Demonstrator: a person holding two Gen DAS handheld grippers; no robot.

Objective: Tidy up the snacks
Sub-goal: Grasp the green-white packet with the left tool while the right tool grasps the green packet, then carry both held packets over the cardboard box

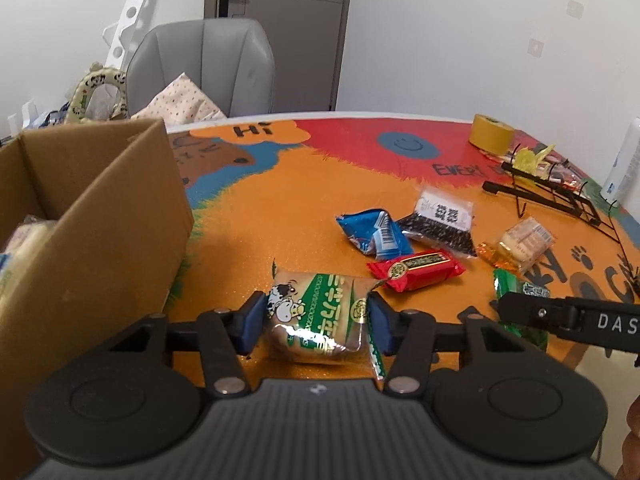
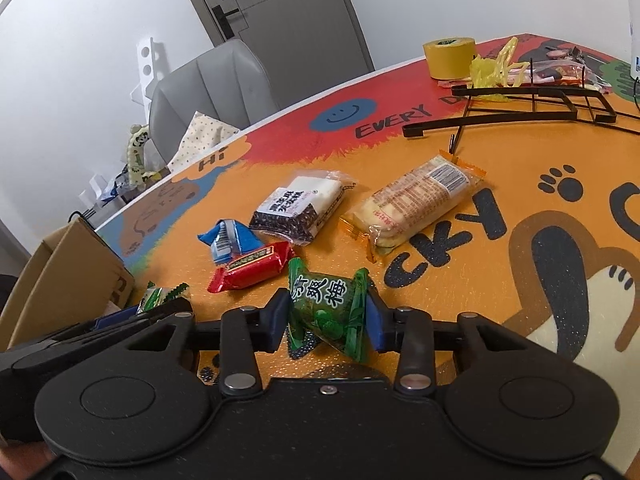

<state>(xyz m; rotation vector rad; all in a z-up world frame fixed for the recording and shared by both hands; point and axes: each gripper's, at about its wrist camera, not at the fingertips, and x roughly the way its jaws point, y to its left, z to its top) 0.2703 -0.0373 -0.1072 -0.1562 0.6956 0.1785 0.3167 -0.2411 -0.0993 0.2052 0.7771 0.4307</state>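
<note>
Your left claw [image 1: 316, 322] clenched on the brown-and-green snack packet [image 1: 318, 316], packet lying crosswise between the pads on the table [image 1: 280, 216], your right claw [image 2: 327, 320] gripping the green candy [image 2: 328, 312], twisted ends pointing forward and back, cardboard box [image 1: 100, 220] just left.

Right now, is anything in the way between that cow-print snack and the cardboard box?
Nothing visible: the cow-print snack, between the left gripper's pads, sits beside the cardboard box, only bare table between them.

Bare table [image 1: 280, 208] open beside cardboard box [image 1: 100, 220]; snack cluster [image 1: 404, 240], black wire rack [image 1: 560, 196] crowding the right
</note>
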